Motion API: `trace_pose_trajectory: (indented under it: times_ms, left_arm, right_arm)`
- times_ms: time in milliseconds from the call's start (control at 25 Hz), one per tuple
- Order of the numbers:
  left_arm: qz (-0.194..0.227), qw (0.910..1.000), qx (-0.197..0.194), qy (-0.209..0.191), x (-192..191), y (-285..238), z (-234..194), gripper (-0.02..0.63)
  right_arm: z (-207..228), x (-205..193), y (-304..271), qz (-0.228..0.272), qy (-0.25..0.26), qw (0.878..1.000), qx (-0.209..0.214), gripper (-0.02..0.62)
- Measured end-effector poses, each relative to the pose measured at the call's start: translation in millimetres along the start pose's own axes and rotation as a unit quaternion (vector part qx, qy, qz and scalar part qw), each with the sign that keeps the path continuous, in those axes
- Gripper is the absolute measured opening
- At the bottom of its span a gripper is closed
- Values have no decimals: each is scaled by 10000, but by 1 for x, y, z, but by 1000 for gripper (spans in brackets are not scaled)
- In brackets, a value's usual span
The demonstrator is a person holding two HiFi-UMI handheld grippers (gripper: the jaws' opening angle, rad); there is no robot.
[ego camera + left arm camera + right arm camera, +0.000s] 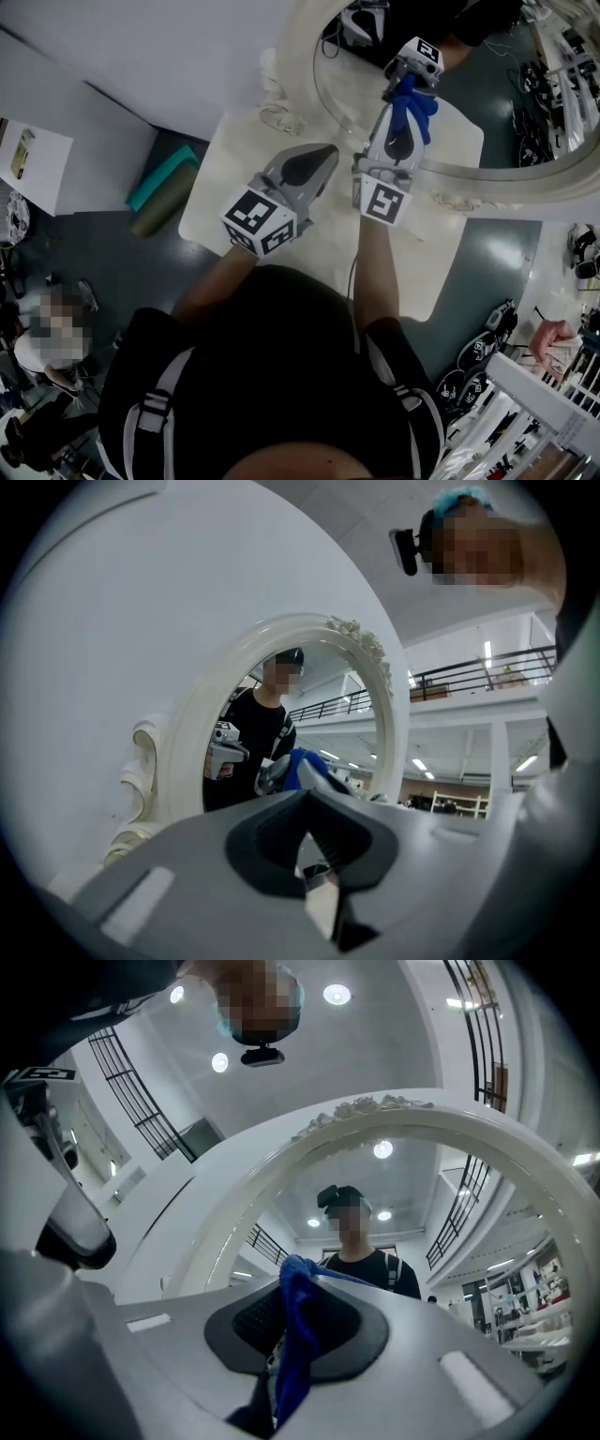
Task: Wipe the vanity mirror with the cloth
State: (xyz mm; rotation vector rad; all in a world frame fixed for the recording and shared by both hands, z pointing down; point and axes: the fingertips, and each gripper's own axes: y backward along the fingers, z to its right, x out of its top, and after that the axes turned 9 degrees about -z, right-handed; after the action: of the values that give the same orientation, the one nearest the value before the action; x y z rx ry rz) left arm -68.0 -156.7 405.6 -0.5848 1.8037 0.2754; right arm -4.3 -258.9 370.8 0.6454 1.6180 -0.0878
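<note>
The head view is dim and a little soft; the pale white bench (220, 183) is its brightest patch. Both gripper views bow hard toward dark round edges. Round ceiling lamps (337, 995) glare overhead, and the crumpled blue cloth (298, 1335), close to the lens, is blurred.

I lost upper part of mirror (487, 103) past head view's edge; lower end of cloth (295, 1344) ran off right gripper view's bottom.

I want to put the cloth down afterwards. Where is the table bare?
Bare: the table left of the left gripper, and its right front by the right arm. Crowded: along the mirror, where the right gripper holds the cloth.
</note>
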Motion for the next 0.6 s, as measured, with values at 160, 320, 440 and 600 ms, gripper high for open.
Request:
trace_pose_trajectory:
  times_ms: [160, 320, 440, 600]
  left_arm:
    - [21, 10000, 86, -14, 12, 4, 3, 9]
    - [116, 9997, 188, -41, 24, 9, -9, 9]
    - [90, 9995, 288, 54, 19, 12, -24, 9]
    - [111, 9991, 399, 50, 22, 10, -31, 9]
  right_arm:
    - [-7, 0, 1, -81, 301, 9995, 95, 43]
    - [-23, -2, -4, -56, 496, 9985, 201, 43]
    - [-42, -12, -9, -120, 482, 9982, 349, 43]
    - [-56, -24, -11, -194, 411, 9968, 654, 43]
